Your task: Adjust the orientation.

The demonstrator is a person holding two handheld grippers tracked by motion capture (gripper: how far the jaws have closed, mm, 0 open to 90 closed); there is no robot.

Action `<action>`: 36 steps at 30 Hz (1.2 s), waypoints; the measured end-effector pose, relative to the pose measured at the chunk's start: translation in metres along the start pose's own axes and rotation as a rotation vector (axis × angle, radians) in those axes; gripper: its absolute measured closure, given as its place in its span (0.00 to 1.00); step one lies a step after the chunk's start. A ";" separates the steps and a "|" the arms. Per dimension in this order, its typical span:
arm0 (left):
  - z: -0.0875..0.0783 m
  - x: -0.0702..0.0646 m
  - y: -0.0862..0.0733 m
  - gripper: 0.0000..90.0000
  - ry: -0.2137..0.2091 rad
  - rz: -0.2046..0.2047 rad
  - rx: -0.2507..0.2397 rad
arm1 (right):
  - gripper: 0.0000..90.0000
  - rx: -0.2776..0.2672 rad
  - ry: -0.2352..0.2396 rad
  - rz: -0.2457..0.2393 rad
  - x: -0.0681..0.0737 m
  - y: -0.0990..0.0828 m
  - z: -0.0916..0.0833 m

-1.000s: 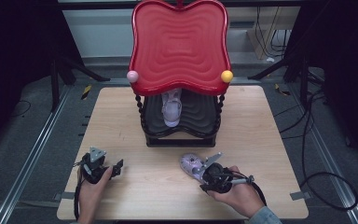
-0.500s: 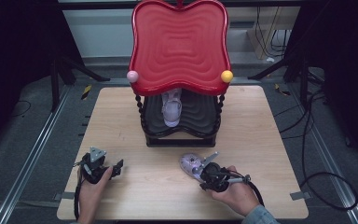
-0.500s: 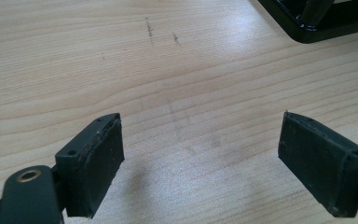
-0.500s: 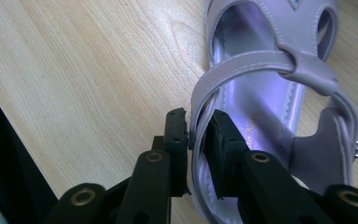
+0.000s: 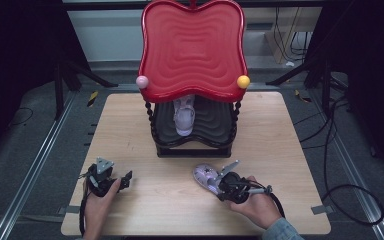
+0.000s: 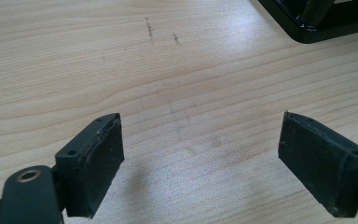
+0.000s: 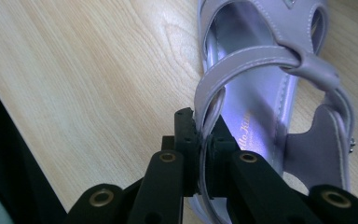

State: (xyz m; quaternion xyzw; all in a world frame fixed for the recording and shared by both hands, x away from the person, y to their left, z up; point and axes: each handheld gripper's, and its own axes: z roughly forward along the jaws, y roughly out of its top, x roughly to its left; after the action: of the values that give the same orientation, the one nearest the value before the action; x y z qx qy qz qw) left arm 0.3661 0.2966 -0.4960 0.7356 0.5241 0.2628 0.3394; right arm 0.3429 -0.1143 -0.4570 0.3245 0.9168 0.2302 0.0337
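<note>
A lilac sandal (image 5: 204, 176) lies on the wooden table (image 5: 280, 130) in front of the rack. My right gripper (image 5: 219, 186) is shut on it. In the right gripper view the jaws have just been closing and now pinch the sandal's (image 7: 265, 93) thin side strap between the pads of my right gripper (image 7: 204, 135). A second lilac sandal (image 5: 184, 116) rests on the rack's dark lower shelf. My left gripper (image 5: 128, 178) sits at the table's front left. In its own view the left gripper (image 6: 200, 154) stands open over bare wood with nothing between the pads.
A shoe rack with a wavy red top (image 5: 192, 50) and a black frame stands at the table's middle back. A pink ball (image 5: 142, 81) and a yellow ball (image 5: 243, 81) mark its front corners. The rack's black base (image 6: 317, 23) shows ahead of the left gripper.
The right hand has edged slightly left toward the sandal. The left hand has stayed where it was.
</note>
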 end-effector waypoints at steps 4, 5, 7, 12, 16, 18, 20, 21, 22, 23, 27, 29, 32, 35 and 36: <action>0.000 0.000 0.000 0.15 0.000 0.001 -0.001 | 0.96 -0.064 0.047 0.028 -0.010 -0.004 -0.006; 0.000 0.000 0.000 0.15 0.000 0.001 0.000 | 0.96 -0.083 0.061 0.040 -0.012 -0.004 -0.008; 0.000 0.000 0.000 0.15 0.001 0.001 -0.001 | 0.96 -0.117 0.088 0.064 -0.017 -0.006 -0.012; 0.001 0.000 0.000 0.14 -0.001 0.000 0.000 | 0.96 -0.195 0.156 0.125 -0.027 -0.010 -0.015; 0.001 0.000 0.000 0.13 0.001 -0.005 -0.002 | 0.96 -0.223 0.168 0.138 -0.030 -0.011 -0.017; 0.001 0.001 0.000 0.12 0.003 -0.004 0.001 | 0.96 -0.242 0.174 0.144 -0.030 -0.012 -0.019; 0.002 0.000 -0.001 0.11 0.003 -0.007 0.004 | 0.96 -0.257 0.183 0.151 -0.031 -0.012 -0.020; 0.002 0.000 -0.001 0.10 0.003 -0.005 0.005 | 0.96 -0.260 0.185 0.156 -0.031 -0.013 -0.022; 0.002 0.000 -0.001 0.10 0.003 -0.004 0.005 | 0.96 -0.269 0.183 0.155 -0.031 -0.013 -0.024; 0.002 0.000 -0.001 0.10 0.003 -0.004 0.005 | 0.96 -0.269 0.183 0.155 -0.031 -0.013 -0.024; 0.002 0.001 -0.001 0.10 0.001 -0.007 0.007 | 0.96 -0.287 0.178 0.158 -0.031 -0.012 -0.029; 0.002 0.001 -0.001 0.10 0.001 -0.007 0.007 | 0.96 -0.300 0.179 0.158 -0.031 -0.012 -0.032; 0.003 0.001 -0.001 0.10 0.001 -0.005 0.009 | 0.96 -0.318 0.181 0.163 -0.031 -0.012 -0.036; 0.003 0.001 -0.001 0.10 0.001 -0.005 0.009 | 0.96 -0.336 0.176 0.158 -0.031 -0.010 -0.042; 0.003 0.001 -0.001 0.10 0.001 -0.005 0.010 | 0.96 -0.345 0.176 0.158 -0.030 -0.009 -0.044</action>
State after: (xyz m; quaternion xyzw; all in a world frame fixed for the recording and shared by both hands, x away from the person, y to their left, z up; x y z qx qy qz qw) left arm 0.3677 0.2971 -0.4989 0.7358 0.5273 0.2597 0.3363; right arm 0.3521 -0.1567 -0.4246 0.3634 0.8350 0.4130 -0.0097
